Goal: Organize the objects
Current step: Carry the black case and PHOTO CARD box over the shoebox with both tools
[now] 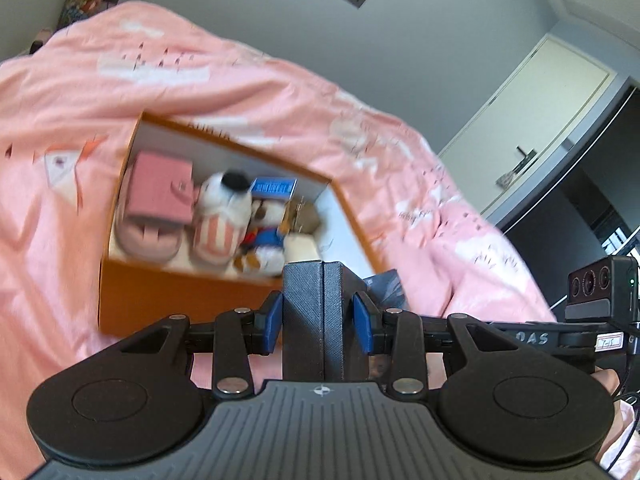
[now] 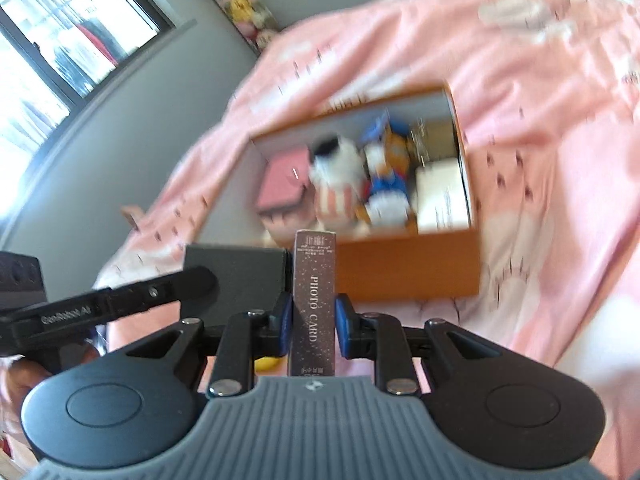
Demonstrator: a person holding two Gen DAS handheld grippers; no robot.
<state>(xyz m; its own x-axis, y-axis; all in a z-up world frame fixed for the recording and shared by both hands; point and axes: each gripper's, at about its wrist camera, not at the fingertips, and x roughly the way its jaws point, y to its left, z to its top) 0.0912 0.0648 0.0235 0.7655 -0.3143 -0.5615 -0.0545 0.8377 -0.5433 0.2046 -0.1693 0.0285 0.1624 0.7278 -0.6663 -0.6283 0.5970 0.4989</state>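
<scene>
An orange box (image 1: 160, 300) with a white inside lies on a pink bedspread (image 1: 60, 100). It holds a pink case (image 1: 158, 188), a white plush in a striped cup (image 1: 220, 216), a duck plush (image 1: 264, 236), a blue carton (image 1: 274, 187) and a white box (image 2: 440, 196). My left gripper (image 1: 319, 316) is shut on a dark textured box (image 1: 316, 312), held just before the orange box. My right gripper (image 2: 313, 326) is shut on a brown "PHOTO CARD" box (image 2: 314, 296), upright, in front of the orange box (image 2: 408, 268).
The dark box and left gripper also show in the right wrist view (image 2: 236, 276), left of the card box. A door (image 1: 532, 120) stands right of the bed. A window (image 2: 60, 32) and a shelf of plush toys (image 2: 244, 4) are behind.
</scene>
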